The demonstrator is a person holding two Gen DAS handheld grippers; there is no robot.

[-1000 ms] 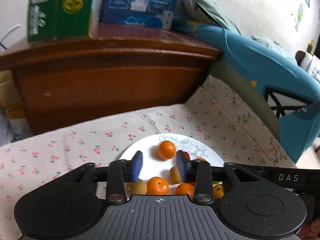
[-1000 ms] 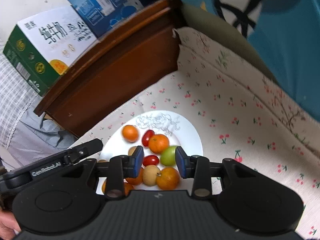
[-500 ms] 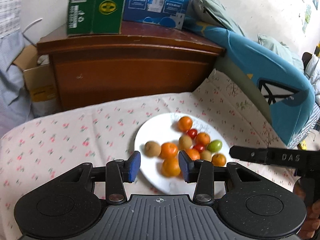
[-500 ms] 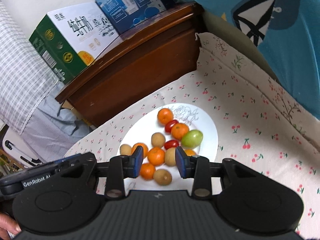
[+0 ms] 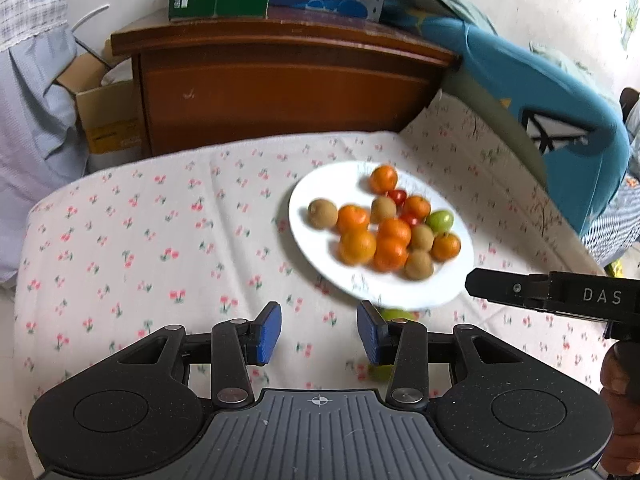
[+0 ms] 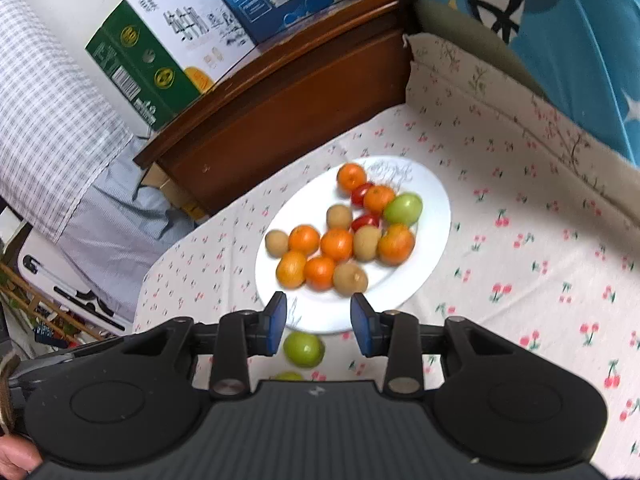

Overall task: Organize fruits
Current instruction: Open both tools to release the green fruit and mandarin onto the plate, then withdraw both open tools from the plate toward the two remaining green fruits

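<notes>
Most fruit sits heaped on the white plate; two green fruits remain on the cloth; both grippers, left gripper and right gripper, spread, empty

A white plate on the cherry cloth holds a heap of oranges, brown round fruits, red tomatoes and one green fruit, while another green fruit, maybe two, lies just off the plate's near edge.

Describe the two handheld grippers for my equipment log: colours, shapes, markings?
Both are matte black with a ribbed grey centre, round side housings and blue-padded fingers. The left gripper and right gripper look alike; the right one's side reads "DAS".
</notes>
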